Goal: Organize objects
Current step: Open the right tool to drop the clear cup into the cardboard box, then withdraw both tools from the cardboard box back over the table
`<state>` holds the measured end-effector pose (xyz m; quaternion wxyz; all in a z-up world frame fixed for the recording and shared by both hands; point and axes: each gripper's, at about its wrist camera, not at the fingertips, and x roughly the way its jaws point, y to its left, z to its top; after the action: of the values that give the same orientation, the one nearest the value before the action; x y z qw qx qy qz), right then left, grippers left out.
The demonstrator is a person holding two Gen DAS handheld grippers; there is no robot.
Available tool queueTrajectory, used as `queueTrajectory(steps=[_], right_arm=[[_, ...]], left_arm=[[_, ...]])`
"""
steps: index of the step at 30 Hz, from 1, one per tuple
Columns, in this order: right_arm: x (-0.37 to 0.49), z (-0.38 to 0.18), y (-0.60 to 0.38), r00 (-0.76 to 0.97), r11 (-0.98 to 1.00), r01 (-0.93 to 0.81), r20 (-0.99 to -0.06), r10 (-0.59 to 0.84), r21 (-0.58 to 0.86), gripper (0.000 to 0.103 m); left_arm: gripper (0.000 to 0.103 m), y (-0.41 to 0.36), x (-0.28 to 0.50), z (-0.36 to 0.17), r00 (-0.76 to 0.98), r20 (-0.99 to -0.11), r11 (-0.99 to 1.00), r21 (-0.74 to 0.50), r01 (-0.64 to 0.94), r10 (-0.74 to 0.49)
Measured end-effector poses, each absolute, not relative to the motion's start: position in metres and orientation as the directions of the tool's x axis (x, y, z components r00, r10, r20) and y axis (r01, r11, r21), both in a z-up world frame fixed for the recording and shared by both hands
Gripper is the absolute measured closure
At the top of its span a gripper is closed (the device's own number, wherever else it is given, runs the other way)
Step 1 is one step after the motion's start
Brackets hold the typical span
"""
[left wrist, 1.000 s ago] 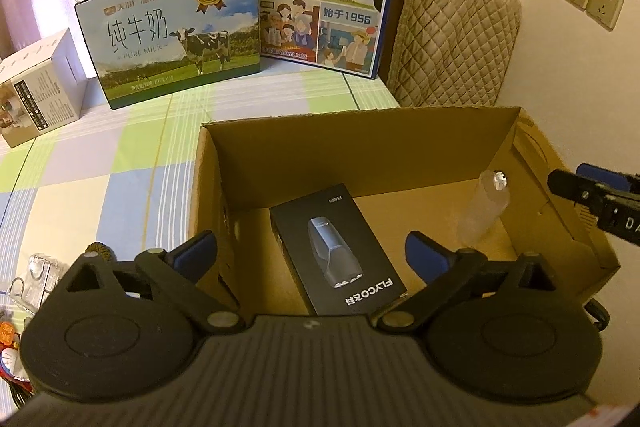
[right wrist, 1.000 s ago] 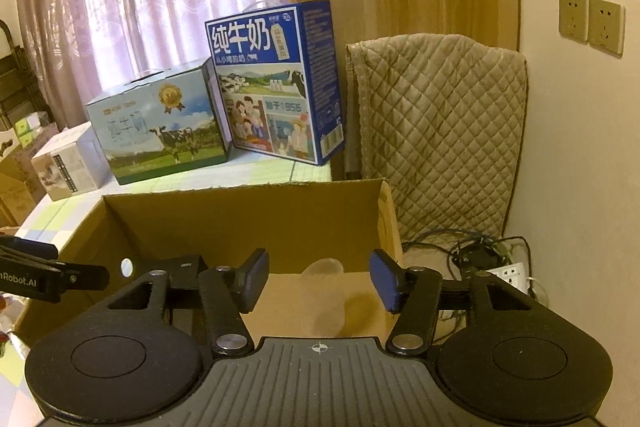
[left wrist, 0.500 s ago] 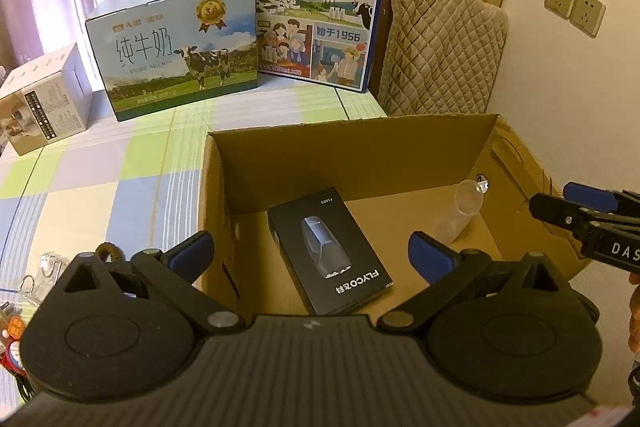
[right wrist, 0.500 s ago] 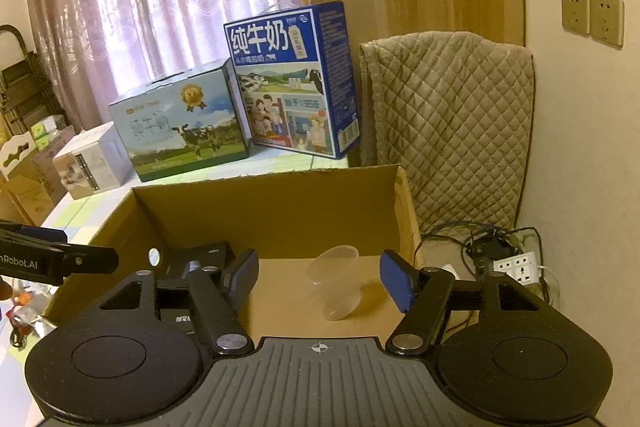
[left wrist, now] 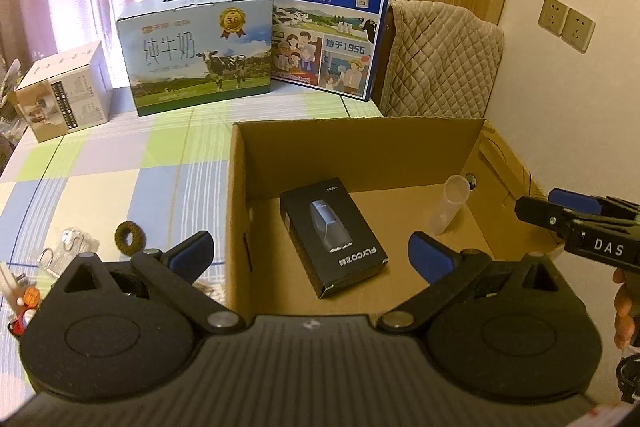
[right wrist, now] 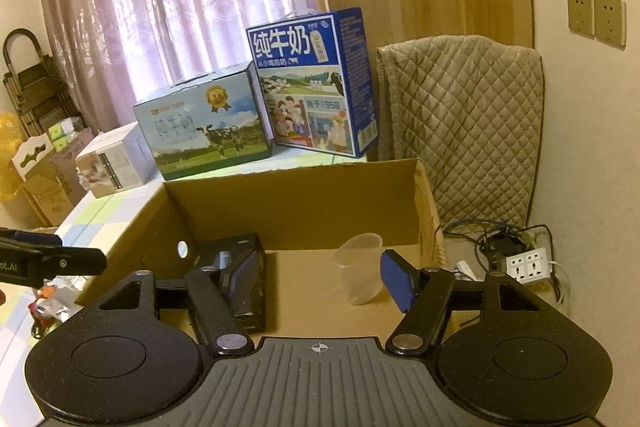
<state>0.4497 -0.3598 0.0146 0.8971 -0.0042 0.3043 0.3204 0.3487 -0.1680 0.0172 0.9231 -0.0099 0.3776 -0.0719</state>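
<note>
left gripper (left wrist: 310, 253): jaws spread wide, nothing between them; held above the near wall of the cardboard box (left wrist: 360, 147).
right gripper (right wrist: 320, 279): jaws wide apart, empty; also seen in the left wrist view, poking in over the box's right wall.
black shaver box (left wrist: 333, 237): flat on the box floor, dead ahead between the left jaws, below them, no contact. In the right wrist view it sits behind the left finger, partly hidden.
clear plastic cup (right wrist: 360, 269): upright on the box floor, just inside the right finger (right wrist: 396, 285) of the right gripper; contact can't be told. From the left gripper it's ahead of the right finger, near the box's right wall.
hair tie (left wrist: 131, 238): on the checked tablecloth (left wrist: 120, 163), outside the box, ahead-left of the left finger.
clutter of small packets (left wrist: 68, 251): further left of the left jaws, on the cloth.
milk cartons (left wrist: 200, 51): far ahead of both jaws, beyond the box.
</note>
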Motion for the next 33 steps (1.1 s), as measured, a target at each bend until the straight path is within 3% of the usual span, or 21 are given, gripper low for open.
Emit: queueTrajectory(steps=[19, 20, 33], right_arm=[[0.371, 0.012, -0.293, 0.517, 0.733, -0.638, -0.574, 0.635, 0.236, 0.038], [0.367, 0.012, -0.286, 0.509, 0.727, -0.644, -0.575, 0.64, 0.238, 0.038], [0.326, 0.005, -0.198, 0.409, 0.622, -0.747, -0.577, 0.707, 0.233, 0.038]], left_arm=[[0.001, -0.07, 0.281, 0.022, 0.702, -0.699, 0.99, -0.11, 0.084, -0.138], [0.001, -0.062, 0.277, 0.021, 0.71, -0.702, 0.994, -0.11, -0.028, -0.057], [0.001, 0.046, 0.239, 0.0, 0.647, -0.759, 0.971, -0.092, -0.223, 0.076]])
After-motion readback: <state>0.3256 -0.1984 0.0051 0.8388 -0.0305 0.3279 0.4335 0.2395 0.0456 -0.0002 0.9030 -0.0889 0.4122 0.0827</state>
